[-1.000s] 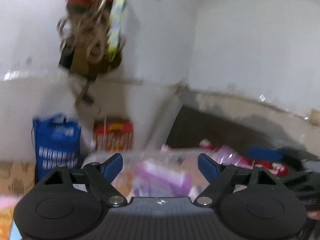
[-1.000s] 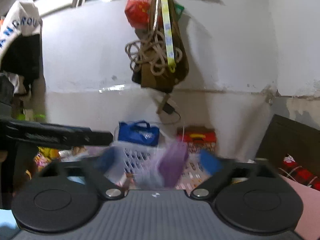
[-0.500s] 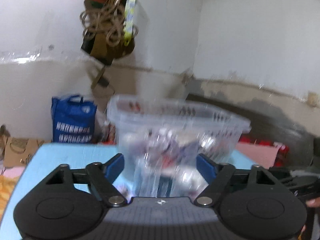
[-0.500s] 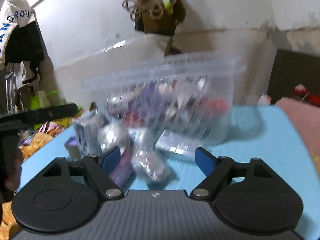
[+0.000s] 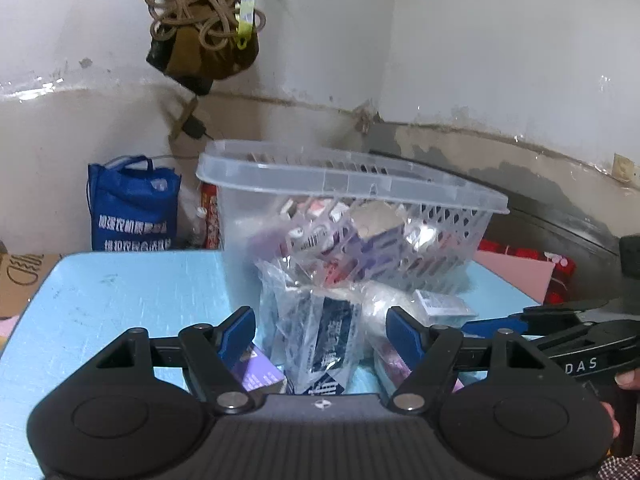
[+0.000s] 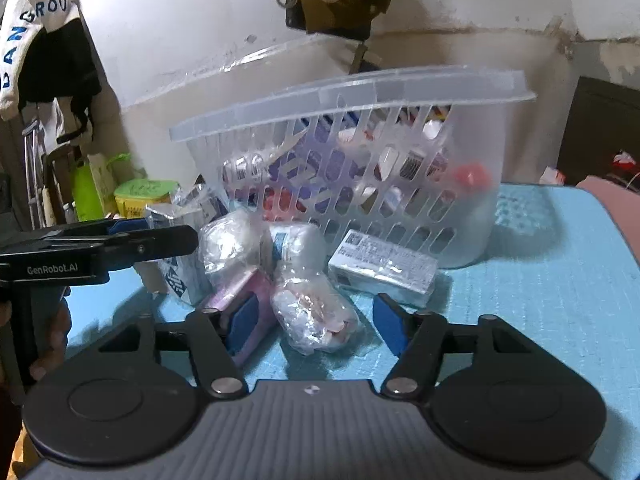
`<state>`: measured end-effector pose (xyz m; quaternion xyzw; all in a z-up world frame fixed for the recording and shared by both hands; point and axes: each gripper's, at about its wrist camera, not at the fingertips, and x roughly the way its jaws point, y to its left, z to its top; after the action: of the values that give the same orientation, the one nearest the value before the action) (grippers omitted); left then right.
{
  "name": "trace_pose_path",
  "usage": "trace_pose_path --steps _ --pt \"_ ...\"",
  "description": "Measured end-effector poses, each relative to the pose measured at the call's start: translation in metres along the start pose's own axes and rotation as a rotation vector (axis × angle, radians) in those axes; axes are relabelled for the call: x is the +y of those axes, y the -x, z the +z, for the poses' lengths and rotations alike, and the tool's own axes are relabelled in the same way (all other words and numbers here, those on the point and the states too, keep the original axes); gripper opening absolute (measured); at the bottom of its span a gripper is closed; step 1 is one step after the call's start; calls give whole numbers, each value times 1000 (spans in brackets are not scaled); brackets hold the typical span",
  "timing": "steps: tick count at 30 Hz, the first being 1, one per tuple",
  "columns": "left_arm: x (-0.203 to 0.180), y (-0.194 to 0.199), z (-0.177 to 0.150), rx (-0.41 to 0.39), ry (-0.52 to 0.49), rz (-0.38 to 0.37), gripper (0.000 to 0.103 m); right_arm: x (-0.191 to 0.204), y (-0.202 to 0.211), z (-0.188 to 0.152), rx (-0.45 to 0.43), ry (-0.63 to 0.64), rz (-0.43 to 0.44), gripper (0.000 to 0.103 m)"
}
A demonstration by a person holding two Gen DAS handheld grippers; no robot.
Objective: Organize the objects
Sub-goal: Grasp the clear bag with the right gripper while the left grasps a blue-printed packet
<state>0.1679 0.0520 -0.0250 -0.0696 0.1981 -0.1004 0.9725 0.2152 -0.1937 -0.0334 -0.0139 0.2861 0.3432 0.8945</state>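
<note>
Blue bag [image 5: 134,204], hanging rope bundle [image 5: 200,12]

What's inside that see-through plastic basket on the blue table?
The clear slotted plastic basket holds a jumble of small packets: purple and white wrappers, barcoded labels, something red. The frosted wall blurs them, so the exact items and whatever lies at the bottom stay hidden.

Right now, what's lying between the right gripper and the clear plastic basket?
In the right wrist view, a clear-wrapped bundle and a flat wrapped box lie between right gripper and basket.
</note>
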Motion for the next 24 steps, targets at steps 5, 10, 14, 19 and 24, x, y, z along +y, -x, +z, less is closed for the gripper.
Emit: trace_pose_path --steps 5,10,14,19,24 --pt "-7 -4 -1 30 -47 12 50 -5 4 -4 -11 -22 37 51" --pt "1 22 -6 -137 -25 -97 49 -11 22 -10 -159 -50 33 51" --pt "9 32 -9 -204 8 -110 49 -8 32 -14 -239 -34 14 51" --pt "21 28 -7 -201 76 -161 49 -10 29 -11 -245 -35 14 51" --pt "18 30 -17 -185 65 -171 49 -9 33 -14 -295 -37 -3 51"
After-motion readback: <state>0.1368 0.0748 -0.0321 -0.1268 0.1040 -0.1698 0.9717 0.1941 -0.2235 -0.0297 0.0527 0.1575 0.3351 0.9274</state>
